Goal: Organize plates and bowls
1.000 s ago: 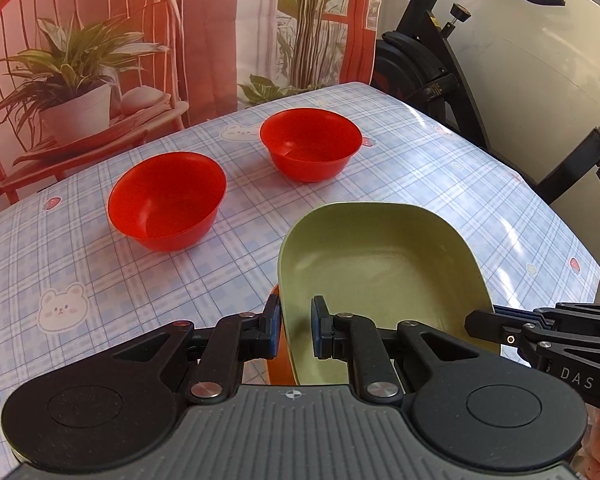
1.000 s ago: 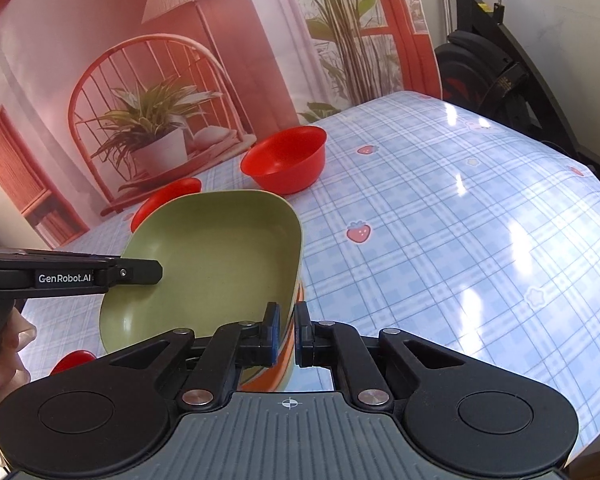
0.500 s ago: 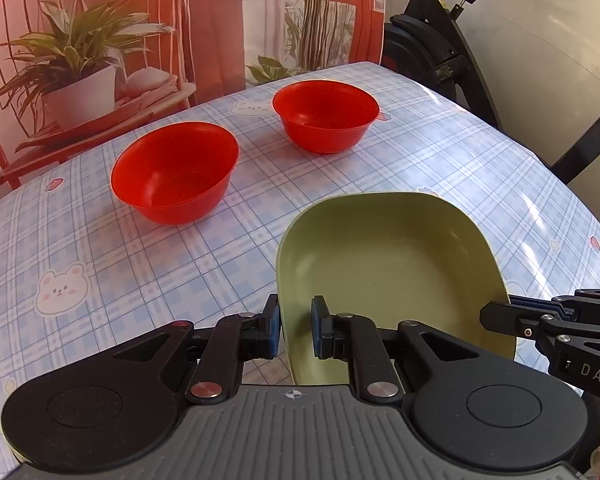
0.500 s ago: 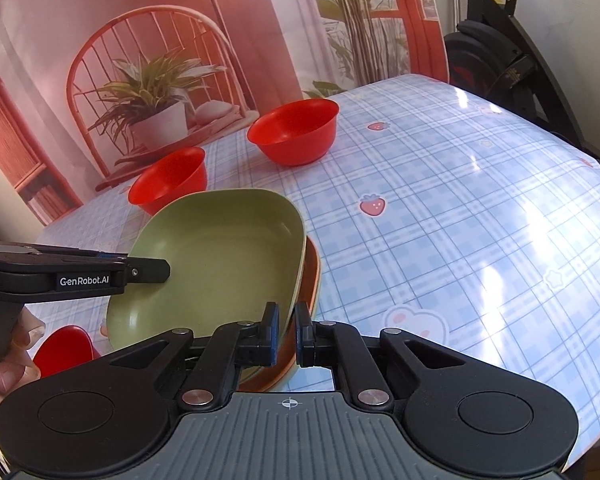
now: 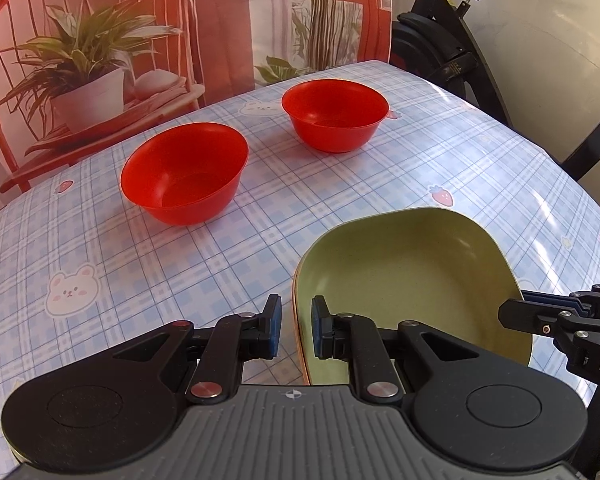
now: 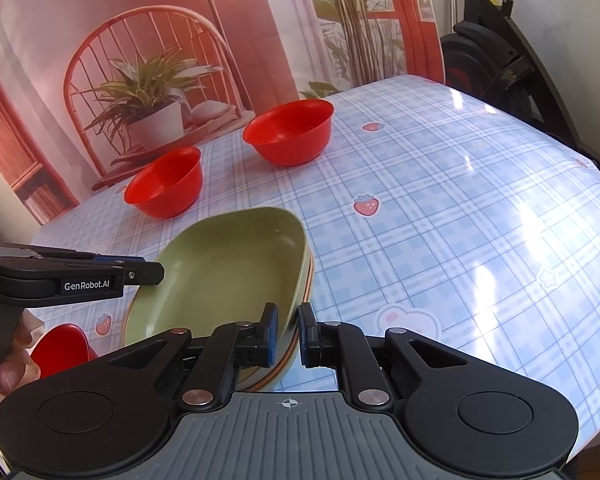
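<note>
Green is the dish you are handling: the green plate [image 5: 412,280] sits near the front edge of the table [image 5: 340,184], on top of an orange plate [image 6: 309,276] of which only a thin rim peeks out beneath it. Your left gripper [image 5: 296,330] straddles the green plate's near left rim, one blue pad inside and one outside, with a gap on each side, so the jaws stand parted and not pressing. Your right gripper [image 6: 288,334] straddles the stack's rim at the opposite side in the same way; its pads lie very close to the rim, and you cannot tell from these views whether they pinch it or merely bracket it. Each gripper shows in the other's view, poking in over the plate's edge.

Farther back on the blue checked tablecloth [image 6: 440,208] stand two red bowls, upright and apart: the nearer bowl [image 5: 184,174] toward the left back, the farther bowl [image 5: 335,116] close to the back edge. A small red object [image 6: 60,350] lies at the table's front left, beside your left hand [image 6: 8,376].
</note>
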Demonstrator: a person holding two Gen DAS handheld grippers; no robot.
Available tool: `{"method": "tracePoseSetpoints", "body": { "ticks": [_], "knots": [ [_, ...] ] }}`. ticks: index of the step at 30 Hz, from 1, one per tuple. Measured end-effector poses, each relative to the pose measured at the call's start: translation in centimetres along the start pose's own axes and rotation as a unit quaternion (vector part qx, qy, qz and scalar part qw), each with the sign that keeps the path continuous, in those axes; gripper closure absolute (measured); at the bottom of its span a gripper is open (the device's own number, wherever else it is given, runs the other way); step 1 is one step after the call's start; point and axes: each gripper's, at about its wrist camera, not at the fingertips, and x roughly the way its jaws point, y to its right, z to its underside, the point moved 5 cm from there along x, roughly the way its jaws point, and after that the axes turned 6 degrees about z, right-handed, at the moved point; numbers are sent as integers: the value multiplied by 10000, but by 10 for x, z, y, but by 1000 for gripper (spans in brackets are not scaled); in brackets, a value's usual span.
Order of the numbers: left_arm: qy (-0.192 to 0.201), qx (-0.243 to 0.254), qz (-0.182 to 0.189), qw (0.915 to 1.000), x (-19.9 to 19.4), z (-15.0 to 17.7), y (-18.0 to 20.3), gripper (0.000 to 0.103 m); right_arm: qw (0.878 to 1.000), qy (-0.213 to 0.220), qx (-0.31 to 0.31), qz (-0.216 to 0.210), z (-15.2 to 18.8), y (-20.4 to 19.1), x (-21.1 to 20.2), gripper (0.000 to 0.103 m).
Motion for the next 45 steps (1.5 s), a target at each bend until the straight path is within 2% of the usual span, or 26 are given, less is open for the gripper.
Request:
{"method": "tracePoseSetpoints", "body": {
  "ticks": [6, 10, 24, 28, 31, 36, 40, 45],
  "knots": [
    [31, -54, -47, 10000, -4, 0, -1, 86, 9998, 173, -25, -23, -3, 1, -9, 92],
    [23, -82, -62, 9999, -5, 0, -1, 86, 9995, 303, -57, -18, -5, 3, -13, 99],
    [56, -95, -56, 9999, -9, 1, 2, 86, 10000, 70, 44, -12, 2, 6, -5, 101],
    [239, -281, -3, 9993, -30, 1, -5, 85, 9997, 227, -14, 19, -6, 5, -14, 98],
    [459, -350, -138, 9982, -54, 2, -17, 85, 9993, 376, -43, -57, -14, 4, -24, 97],
    [792, -777, -327, 9933, -92, 3, -52, 85, 9983, 501, -166, -245, -21, -10, -33, 97],
    [840, -872, -589, 9909, -110, 14, -71, 85, 9970, 523, -313, -466, -22, -30, -36, 97],
    [677, -883, -767, 9908, -121, 41, -83, 85, 9938, 448, -694, -747, -14, -65, -39, 97]
  ]
}}
